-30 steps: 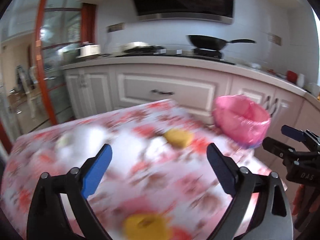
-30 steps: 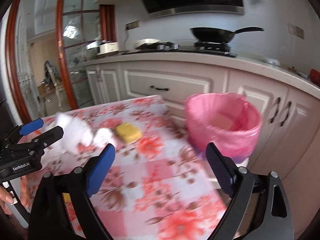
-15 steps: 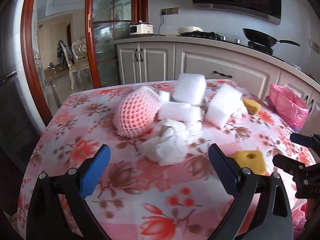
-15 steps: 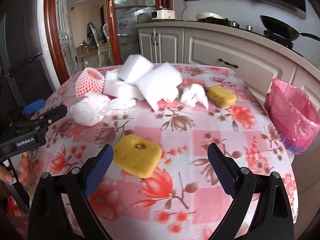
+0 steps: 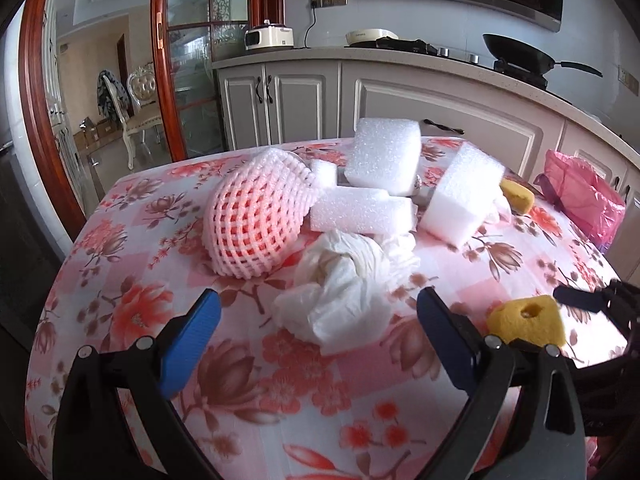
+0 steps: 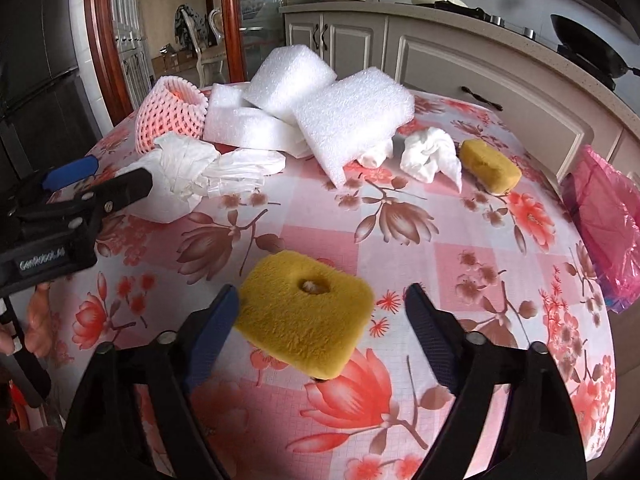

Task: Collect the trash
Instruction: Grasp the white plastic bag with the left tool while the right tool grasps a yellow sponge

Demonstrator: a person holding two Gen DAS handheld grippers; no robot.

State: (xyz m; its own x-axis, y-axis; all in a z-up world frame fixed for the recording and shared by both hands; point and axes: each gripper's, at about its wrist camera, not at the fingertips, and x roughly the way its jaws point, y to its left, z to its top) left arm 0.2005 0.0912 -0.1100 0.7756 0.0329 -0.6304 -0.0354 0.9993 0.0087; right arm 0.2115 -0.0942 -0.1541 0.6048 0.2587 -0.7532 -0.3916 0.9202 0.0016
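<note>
Closing lately, the right gripper (image 6: 320, 312) now brackets the sponge (image 6: 304, 312), right pad not touching; before, it sat ahead. Left gripper (image 5: 320, 320) gapes, tissue (image 5: 340, 284) at 12. Bin (image 6: 604, 220) at 3, half cut off.

One marking is legible: a white-on-black label on the body of the left tool (image 6: 86, 178), seen at the left edge of the right wrist view, which reads approximately "GenRobot.AI"; its last characters are blurred. The appliances on the rear counter carry no readable markings. The left wrist view shows no legible text.
</note>
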